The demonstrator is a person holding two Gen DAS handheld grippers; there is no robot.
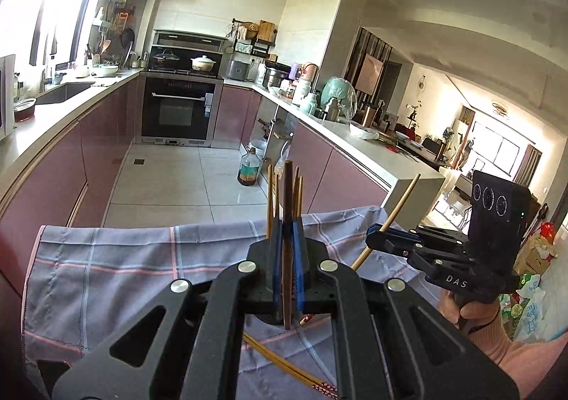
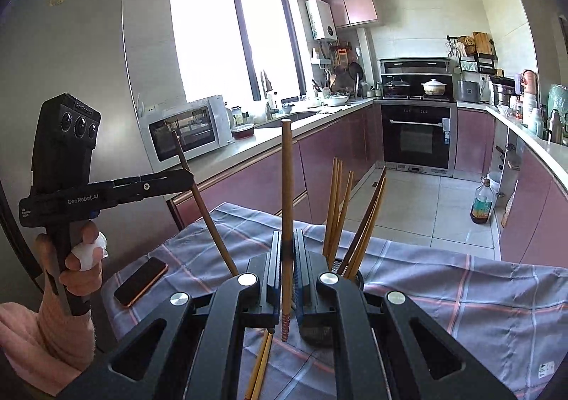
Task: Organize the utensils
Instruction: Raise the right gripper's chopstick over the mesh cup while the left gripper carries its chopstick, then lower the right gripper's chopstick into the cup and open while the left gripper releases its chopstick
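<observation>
My left gripper [image 1: 287, 222] is shut on a dark brown chopstick [image 1: 287, 201] held upright above the checked cloth [image 1: 124, 258]. It also shows at the left of the right wrist view [image 2: 190, 178]. My right gripper [image 2: 287, 234] is shut on a light wooden chopstick [image 2: 286, 172], also upright, and shows in the left wrist view [image 1: 372, 230]. Several chopsticks [image 2: 340, 208] stand in a dark holder [image 2: 340, 266] just right of my right gripper. Two loose chopsticks [image 2: 261, 364] lie on the cloth below.
A phone [image 2: 141, 281] lies on the cloth at the left. Pink kitchen counters run along both sides, with an oven [image 2: 419, 137] at the far end, a microwave [image 2: 184, 130] on the left counter and an oil bottle [image 2: 482, 203] on the floor.
</observation>
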